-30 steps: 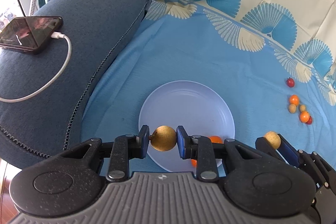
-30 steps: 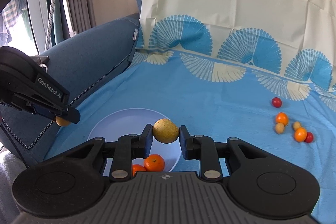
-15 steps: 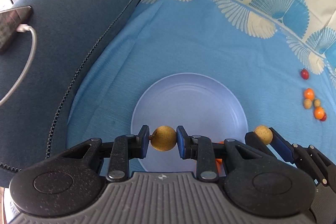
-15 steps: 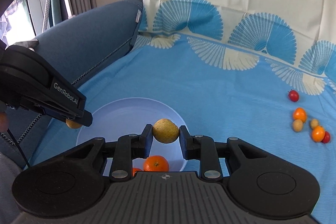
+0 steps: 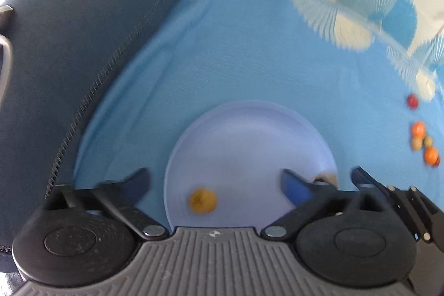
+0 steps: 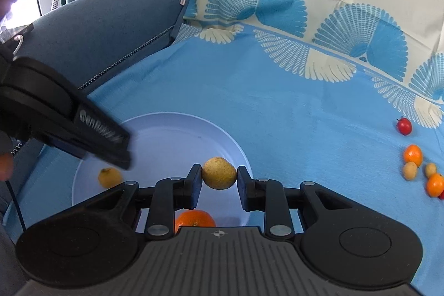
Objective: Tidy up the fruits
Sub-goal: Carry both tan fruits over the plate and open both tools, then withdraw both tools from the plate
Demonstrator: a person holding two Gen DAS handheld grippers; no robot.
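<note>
My left gripper hangs over the near edge of the pale blue plate, its jaws swinging wide open with nothing between them. The small yellow fruit lies blurred on the plate just below them. In the right wrist view that fruit rests on the plate under the left gripper. My right gripper has a yellow-green fruit between its pads, which touch it as the jaws start opening, above the plate. An orange mandarin sits on the plate beneath.
Several loose fruits lie on the blue cloth at the right: a red tomato, small oranges and tan ones. A dark blue sofa arm rises at the left, with a white cable on it.
The left gripper's jaws have sprung open and its yellow fruit has dropped onto the plate. Both grippers have sunk closer to the plate. The right gripper's fruit is still between its pads.
</note>
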